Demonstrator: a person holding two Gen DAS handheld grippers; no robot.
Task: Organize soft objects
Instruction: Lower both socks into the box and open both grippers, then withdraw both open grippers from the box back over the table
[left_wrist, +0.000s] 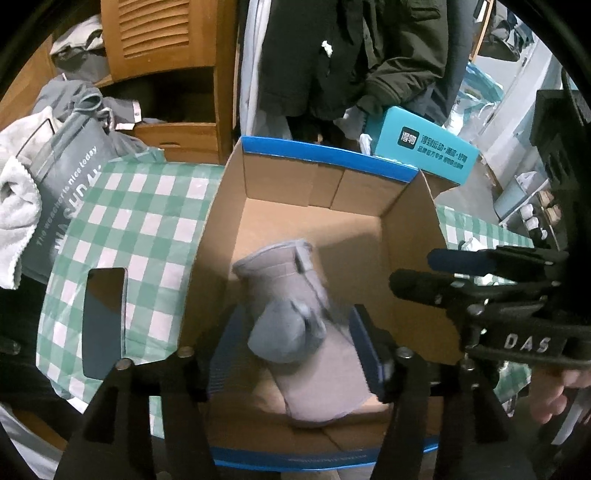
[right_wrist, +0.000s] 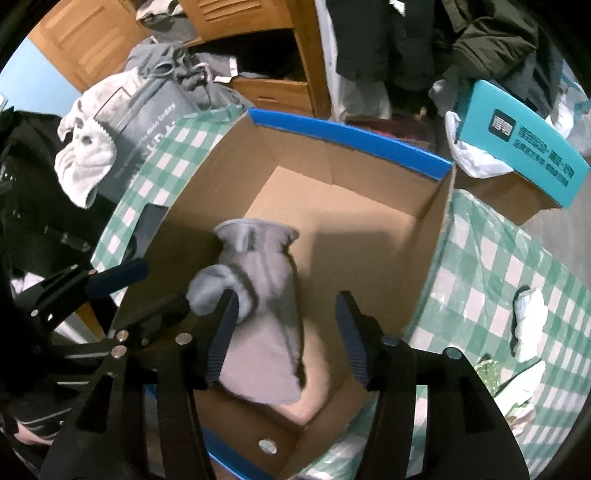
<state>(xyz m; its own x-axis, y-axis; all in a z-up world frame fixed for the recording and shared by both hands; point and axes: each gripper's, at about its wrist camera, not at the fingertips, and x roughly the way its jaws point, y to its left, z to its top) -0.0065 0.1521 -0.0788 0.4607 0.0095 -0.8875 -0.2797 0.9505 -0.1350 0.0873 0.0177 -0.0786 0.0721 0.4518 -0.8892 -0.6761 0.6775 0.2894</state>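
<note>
A grey mitten (left_wrist: 288, 317) lies blurred inside an open cardboard box (left_wrist: 332, 158) with a blue rim. My left gripper (left_wrist: 299, 350) hangs over the box, jaws apart on either side of the mitten and not pressing it. My right gripper (left_wrist: 417, 269) reaches in from the right in this view. In the right wrist view the mitten (right_wrist: 258, 280) lies in the box (right_wrist: 351, 140) below my right gripper (right_wrist: 286, 332). That gripper is open, its left finger (right_wrist: 221, 332) just at the mitten's edge. My left gripper (right_wrist: 155, 288) shows at the left.
The box sits on a green checked cloth (left_wrist: 140, 221). On its left are a grey printed bag (left_wrist: 70, 192), a white towel (left_wrist: 14, 214) and a dark flat slab (left_wrist: 105, 325). A teal box (left_wrist: 424, 147) and dark hanging coats (left_wrist: 351, 55) stand behind. A crumpled white scrap (right_wrist: 528, 317) lies on the right.
</note>
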